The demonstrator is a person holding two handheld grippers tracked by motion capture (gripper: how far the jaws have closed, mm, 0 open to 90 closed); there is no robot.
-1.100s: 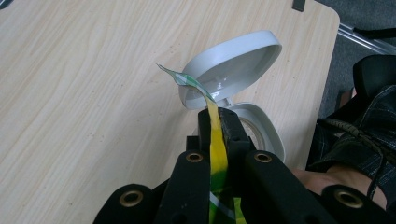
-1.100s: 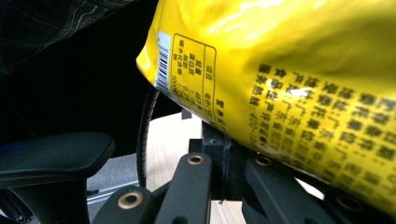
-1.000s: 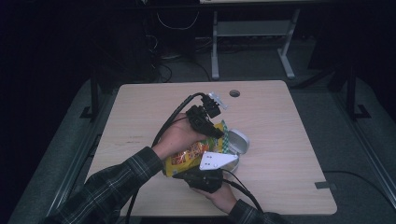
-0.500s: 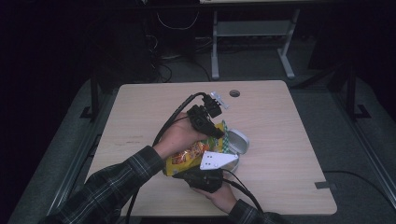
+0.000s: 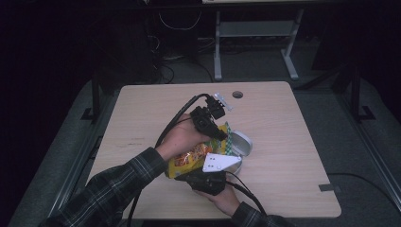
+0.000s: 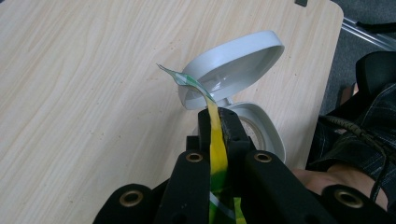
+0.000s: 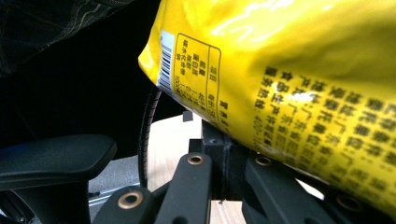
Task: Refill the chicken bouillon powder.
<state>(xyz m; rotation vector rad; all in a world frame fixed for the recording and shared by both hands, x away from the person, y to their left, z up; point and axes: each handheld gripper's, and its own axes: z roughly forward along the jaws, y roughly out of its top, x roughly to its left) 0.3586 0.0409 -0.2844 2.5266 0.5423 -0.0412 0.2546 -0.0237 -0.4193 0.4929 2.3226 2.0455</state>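
A yellow snack bag [image 5: 191, 156] hangs just above the table between my two grippers. My left gripper [image 5: 218, 132] is shut on the bag's green-and-yellow top edge [image 6: 215, 140], which runs up between the jaws [image 6: 215, 116]. My right gripper [image 5: 196, 172] holds the bag's lower end from the near side. In the right gripper view the printed back of the bag [image 7: 289, 79] covers its jaw tips [image 7: 224, 140], which stand close together. A white round container [image 5: 239, 144] with its hinged lid [image 6: 233, 65] open sits on the table right under the bag's top edge.
The wooden table [image 5: 293, 142] has a round cable hole [image 5: 237, 94] near its far edge. A black chair [image 7: 51, 158] stands at the near side, below the table. A grey desk frame [image 5: 255, 42] stands on the floor beyond the table.
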